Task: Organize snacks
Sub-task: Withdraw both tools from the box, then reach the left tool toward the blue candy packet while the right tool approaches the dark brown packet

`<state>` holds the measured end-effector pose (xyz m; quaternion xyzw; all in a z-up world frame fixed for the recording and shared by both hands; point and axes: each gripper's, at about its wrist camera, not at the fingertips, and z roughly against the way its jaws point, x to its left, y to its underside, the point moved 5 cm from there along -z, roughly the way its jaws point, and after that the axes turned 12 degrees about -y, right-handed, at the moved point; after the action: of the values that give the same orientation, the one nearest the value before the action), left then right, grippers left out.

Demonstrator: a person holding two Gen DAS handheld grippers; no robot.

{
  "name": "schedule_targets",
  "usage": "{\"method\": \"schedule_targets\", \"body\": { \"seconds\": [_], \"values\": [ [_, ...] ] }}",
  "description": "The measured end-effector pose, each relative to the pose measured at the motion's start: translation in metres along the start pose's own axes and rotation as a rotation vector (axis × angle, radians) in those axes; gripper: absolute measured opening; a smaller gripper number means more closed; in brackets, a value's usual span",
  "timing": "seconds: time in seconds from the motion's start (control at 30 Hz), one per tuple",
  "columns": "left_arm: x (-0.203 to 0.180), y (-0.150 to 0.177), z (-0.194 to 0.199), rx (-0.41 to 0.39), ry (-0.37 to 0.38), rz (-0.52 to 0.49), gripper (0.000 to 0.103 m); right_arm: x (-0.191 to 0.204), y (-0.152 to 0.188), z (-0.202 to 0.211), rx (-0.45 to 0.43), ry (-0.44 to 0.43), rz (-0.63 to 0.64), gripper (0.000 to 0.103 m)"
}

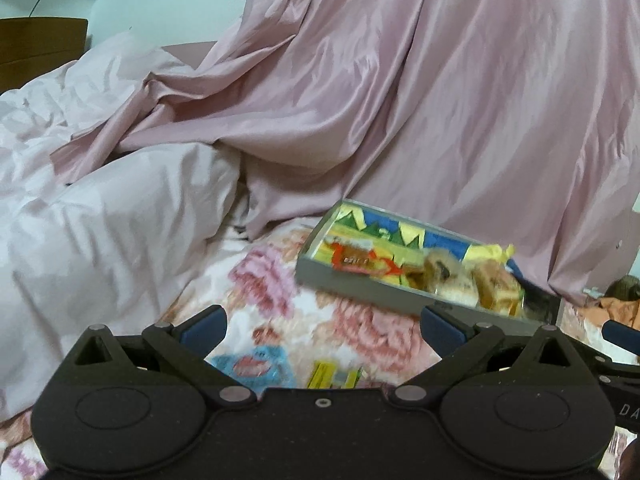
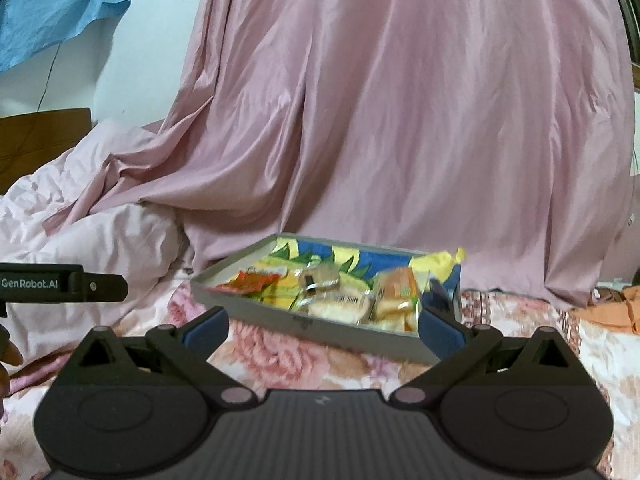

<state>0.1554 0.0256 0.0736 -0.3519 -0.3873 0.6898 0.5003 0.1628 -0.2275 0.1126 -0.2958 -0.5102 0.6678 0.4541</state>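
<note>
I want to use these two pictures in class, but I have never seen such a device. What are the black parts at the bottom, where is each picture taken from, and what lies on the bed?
Each picture comes from a camera on a hand-held gripper, looking along its two blue-tipped fingers. One shows the left gripper, the other the right gripper. Both stand open and hold nothing. Ahead, on the flowered bedspread, lies a shallow grey box with wrapped snacks in it. Two more packets, a blue packet and a yellow packet, lie loose by the left gripper. Pink draped cloth hangs behind.
</note>
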Motion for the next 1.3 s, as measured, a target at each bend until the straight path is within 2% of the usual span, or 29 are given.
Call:
{"method": "schedule_targets", "body": {
  "seconds": [0.33,0.67,1.03,1.3],
  "values": [
    [0.032,0.037,0.016,0.067,-0.036,-0.021,0.102,0.03,0.035,0.014,0.088,-0.018,-0.02,0.103],
    [0.062,0.077,0.013,0.152,-0.063,-0.018,0.102,0.056,0.07,0.009,0.214,-0.006,-0.007,0.103],
    [0.064,0.099,-0.005,0.224,-0.062,-0.049,0.102,0.065,0.094,-0.008,0.303,-0.002,0.01,0.103],
    [0.065,0.102,-0.02,0.235,-0.069,-0.073,0.102,0.067,0.104,-0.03,0.343,-0.014,0.005,0.103]
  ]
}}
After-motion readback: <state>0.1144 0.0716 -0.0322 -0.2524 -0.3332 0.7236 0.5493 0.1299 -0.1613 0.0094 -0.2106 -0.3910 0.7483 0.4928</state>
